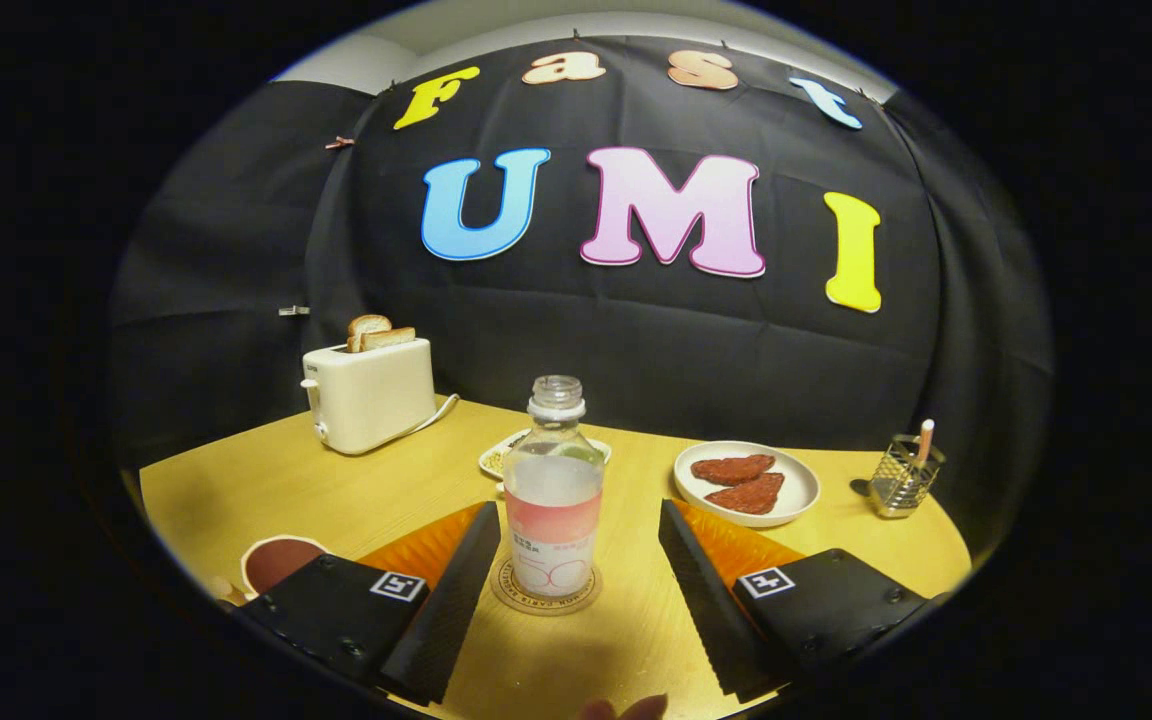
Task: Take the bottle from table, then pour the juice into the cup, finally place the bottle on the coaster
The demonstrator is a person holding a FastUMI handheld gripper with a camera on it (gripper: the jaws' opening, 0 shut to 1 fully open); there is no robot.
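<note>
Clear plastic, uncapped and wrapped in a pink-and-white label, the bottle (553,490) stands upright on a round cork-coloured coaster (546,592) on the yellow wooden desk (266,490). The gripper (576,545) is positioned with its jaws spread wide; the bottle stands between the two fingers (456,590), apart from each, with a clear gap on both sides. Neither finger touches the bottle or the coaster.

Beside the left finger, near the desk's front edge, sits a white cup (274,562) holding dark red liquid, partly hidden by the gripper body.

Beyond the bottle, a small white plate (511,452) with pale food lies directly behind it, mostly hidden. Further back on the left stands a cream toaster (368,395) with two slices of bread (379,332) upright in its slots. To the right, beyond the right finger, a round white plate (748,482) carries two reddish-brown flat pieces (744,480). Further right, a wire-mesh metal holder (904,475) contains one upright stick-like item; its nature cannot be determined.
</note>
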